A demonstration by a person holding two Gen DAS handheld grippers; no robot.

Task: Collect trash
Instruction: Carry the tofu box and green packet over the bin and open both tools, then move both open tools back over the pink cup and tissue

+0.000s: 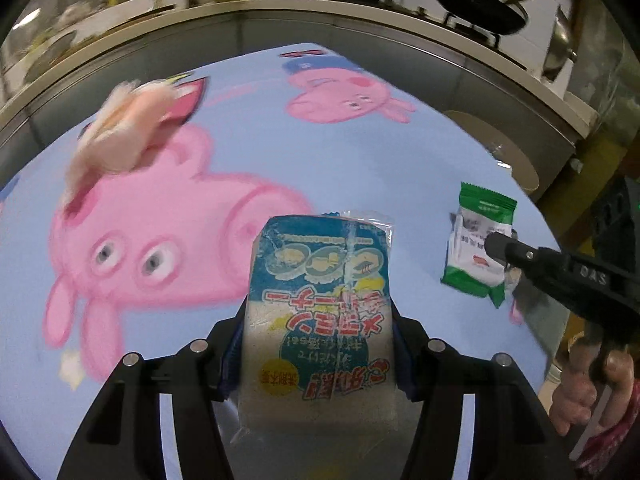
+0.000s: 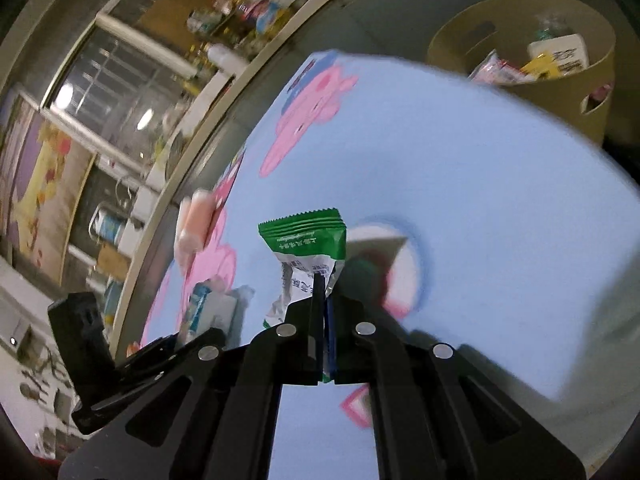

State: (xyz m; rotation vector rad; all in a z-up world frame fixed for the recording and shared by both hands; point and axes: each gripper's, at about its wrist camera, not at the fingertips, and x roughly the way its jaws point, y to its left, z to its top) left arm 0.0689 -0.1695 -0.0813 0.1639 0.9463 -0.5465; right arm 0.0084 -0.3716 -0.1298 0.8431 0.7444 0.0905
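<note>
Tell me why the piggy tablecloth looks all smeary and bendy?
Left wrist view: the pig tablecloth and crumpled pink tissue smear with motion blur, while the held blue packet stays sharp. Right wrist view: the fisheye curves the cloth edge; the green wrapper is crisp.

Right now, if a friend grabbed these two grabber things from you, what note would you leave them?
Left gripper: shut on the blue sponge packet.
Right gripper: shut on the green wrapper.
The tan bin past the table's far edge already holds some trash.
Left to do: drop both packets in the bin, then fetch the pinkish wad lying on the blue pig-print tablecloth.
</note>
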